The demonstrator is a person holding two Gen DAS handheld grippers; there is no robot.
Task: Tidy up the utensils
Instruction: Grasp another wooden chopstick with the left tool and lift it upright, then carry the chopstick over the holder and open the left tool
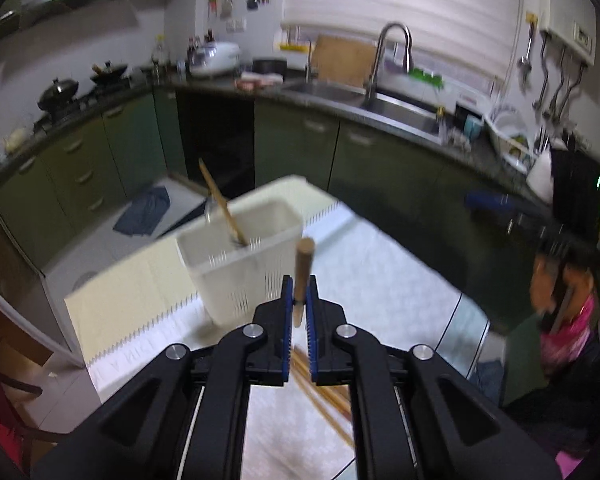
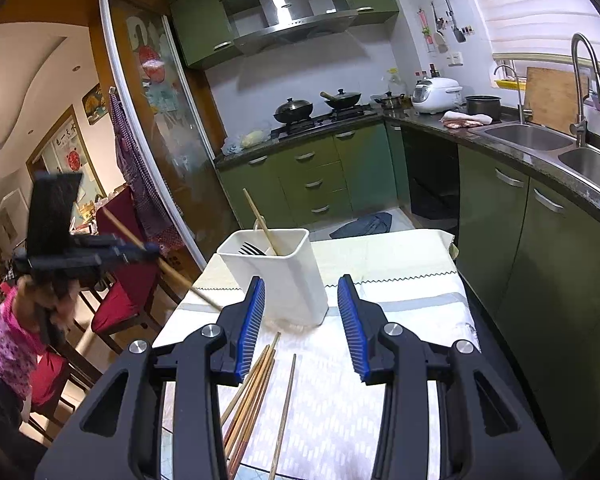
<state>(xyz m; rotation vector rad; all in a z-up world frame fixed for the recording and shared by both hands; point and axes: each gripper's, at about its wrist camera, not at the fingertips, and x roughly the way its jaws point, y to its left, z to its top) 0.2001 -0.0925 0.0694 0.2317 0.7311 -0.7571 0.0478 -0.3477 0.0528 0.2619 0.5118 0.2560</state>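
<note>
Left gripper: jaws nearly closed, a single wooden chopstick clamped between the blue pads, its end projecting above them. Right gripper: jaws held partly apart, nothing gripped. Loose chopsticks are seen on the tablecloth just beyond and below the right fingers. Farther on, a white utensil holder is stood on the cloth, with a fork and a wooden utensil inside.

Woks on stove, rice cooker beside.
</note>
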